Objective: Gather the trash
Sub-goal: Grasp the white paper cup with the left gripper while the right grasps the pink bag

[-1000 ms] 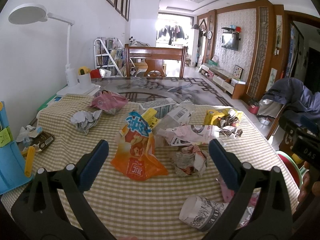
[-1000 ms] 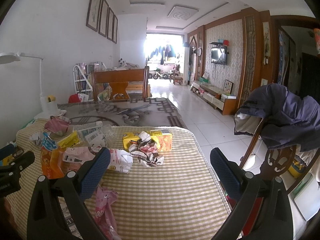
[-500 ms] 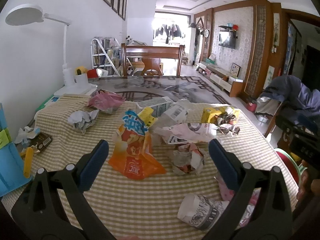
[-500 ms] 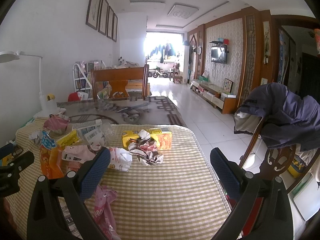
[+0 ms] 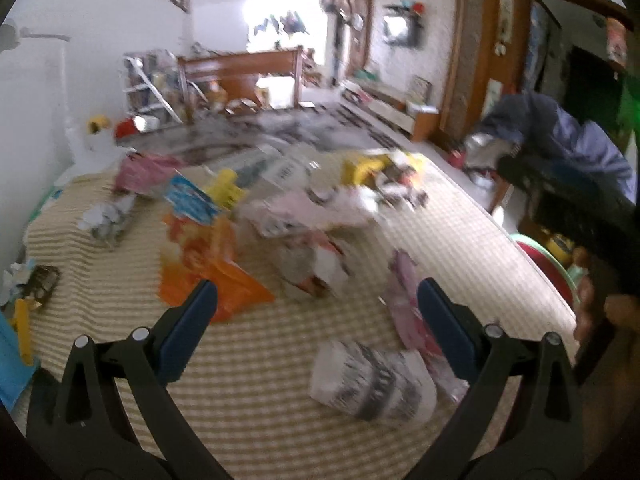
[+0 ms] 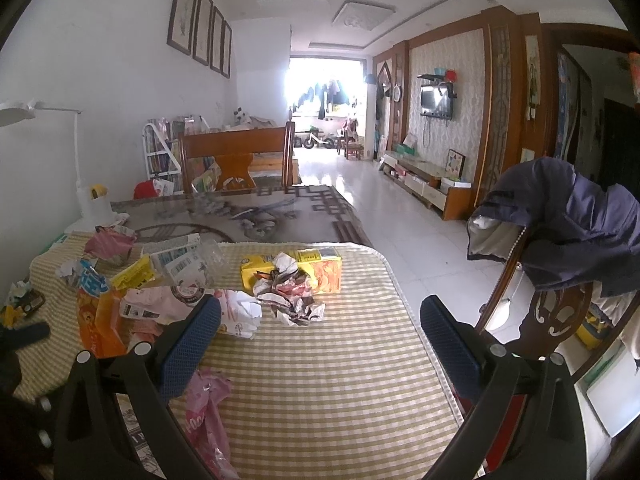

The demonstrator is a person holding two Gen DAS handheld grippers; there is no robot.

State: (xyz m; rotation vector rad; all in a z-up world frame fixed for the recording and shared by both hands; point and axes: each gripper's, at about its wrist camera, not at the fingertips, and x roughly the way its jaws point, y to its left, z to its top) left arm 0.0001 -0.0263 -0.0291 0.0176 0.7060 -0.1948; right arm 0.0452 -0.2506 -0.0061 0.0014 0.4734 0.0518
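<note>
Trash lay scattered over the checked tablecloth (image 6: 340, 380), nothing collected yet by the look of it. The left gripper (image 5: 316, 308) hung wide open and empty, a crumpled printed paper cup (image 5: 372, 380) just ahead, nearer its right finger, the orange snack bag (image 5: 208, 264) by its left. The right gripper (image 6: 320, 324) gaped too, a crumpled wrapper (image 6: 288, 296) ahead between its fingers. Approach stage, I'd say: next comes lowering onto one piece and closing.

A lived-in family home is shown: a wall-mounted television (image 6: 436, 101) at two o'clock, four framed pictures (image 6: 200, 26) at eleven, laundry hung by the bright window (image 6: 325, 94) at twelve, and a checked-cloth dining table (image 6: 352, 360).
</note>
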